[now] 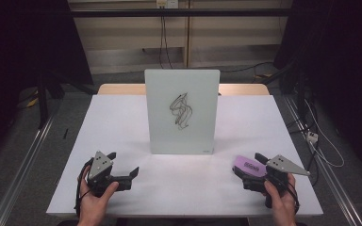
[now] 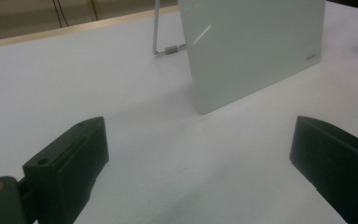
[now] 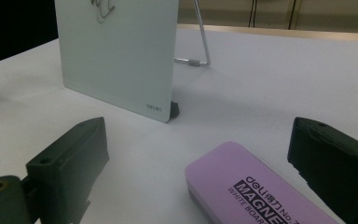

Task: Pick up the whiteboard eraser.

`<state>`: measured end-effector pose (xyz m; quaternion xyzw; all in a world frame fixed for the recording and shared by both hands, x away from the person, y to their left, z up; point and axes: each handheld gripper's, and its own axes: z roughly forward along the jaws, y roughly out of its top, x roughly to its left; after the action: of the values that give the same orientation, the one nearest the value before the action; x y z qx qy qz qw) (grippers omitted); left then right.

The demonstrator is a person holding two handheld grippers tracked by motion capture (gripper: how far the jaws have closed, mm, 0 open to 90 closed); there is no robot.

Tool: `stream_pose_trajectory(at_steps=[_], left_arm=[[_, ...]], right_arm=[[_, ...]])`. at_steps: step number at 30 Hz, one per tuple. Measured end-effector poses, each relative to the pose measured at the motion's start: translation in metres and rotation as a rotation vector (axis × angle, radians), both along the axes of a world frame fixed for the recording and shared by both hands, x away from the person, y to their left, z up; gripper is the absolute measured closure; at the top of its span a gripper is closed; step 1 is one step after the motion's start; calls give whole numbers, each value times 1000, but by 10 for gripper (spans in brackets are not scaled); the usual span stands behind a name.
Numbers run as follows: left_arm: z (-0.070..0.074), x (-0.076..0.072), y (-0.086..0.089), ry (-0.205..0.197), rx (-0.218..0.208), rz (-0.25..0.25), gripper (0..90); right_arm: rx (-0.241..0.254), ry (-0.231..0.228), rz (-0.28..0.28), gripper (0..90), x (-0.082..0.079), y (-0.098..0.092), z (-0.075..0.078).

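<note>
A small whiteboard [image 1: 182, 111] stands upright on a wire stand at the middle of the white table [image 1: 122, 122], with a black scribble [image 1: 181, 111] on its face. A purple whiteboard eraser [image 1: 248, 166] lies flat at the front right. My right gripper [image 1: 249, 165] is open, its jaws wide on either side of the eraser [image 3: 256, 191] and not touching it. At the front left my left gripper [image 1: 122, 165] rests open on the table with nothing between its jaws. The left gripper view shows the whiteboard [image 2: 251, 46] ahead; the right gripper view shows the board's lower corner [image 3: 121, 56].
The board's wire stand [image 3: 200, 42] reaches back behind it. A wooden edge [image 1: 118, 88] borders the table's far side. Cables [image 1: 318, 141] lie on the floor to the right, and metal rails [image 1: 23, 165] run along both sides.
</note>
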<state>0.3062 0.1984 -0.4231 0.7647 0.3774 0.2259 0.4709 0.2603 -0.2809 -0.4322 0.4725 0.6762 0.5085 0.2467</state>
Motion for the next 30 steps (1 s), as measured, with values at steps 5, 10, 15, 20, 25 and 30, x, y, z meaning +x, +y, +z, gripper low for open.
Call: stream_pose_trajectory(at_steps=[5,10,15,20,25,30], left_arm=[[0,1,0,16,-17,15,47],[-2,1,4,50,-40,22,47],[-2,1,5,48,-39,26,46],[-3,2,4,53,-29,27,45],[-3,1,4,52,-32,29,45],[-3,2,4,54,-30,30,45]], right_arm=[[15,2,18,49,0,-2,-1],[0,-8,26,48,-1,-3,0],[8,24,-5,69,0,-4,0],[2,20,-3,47,1,-4,0],[-3,-10,-32,77,3,-6,0],[-7,-5,-56,74,5,-9,1]])
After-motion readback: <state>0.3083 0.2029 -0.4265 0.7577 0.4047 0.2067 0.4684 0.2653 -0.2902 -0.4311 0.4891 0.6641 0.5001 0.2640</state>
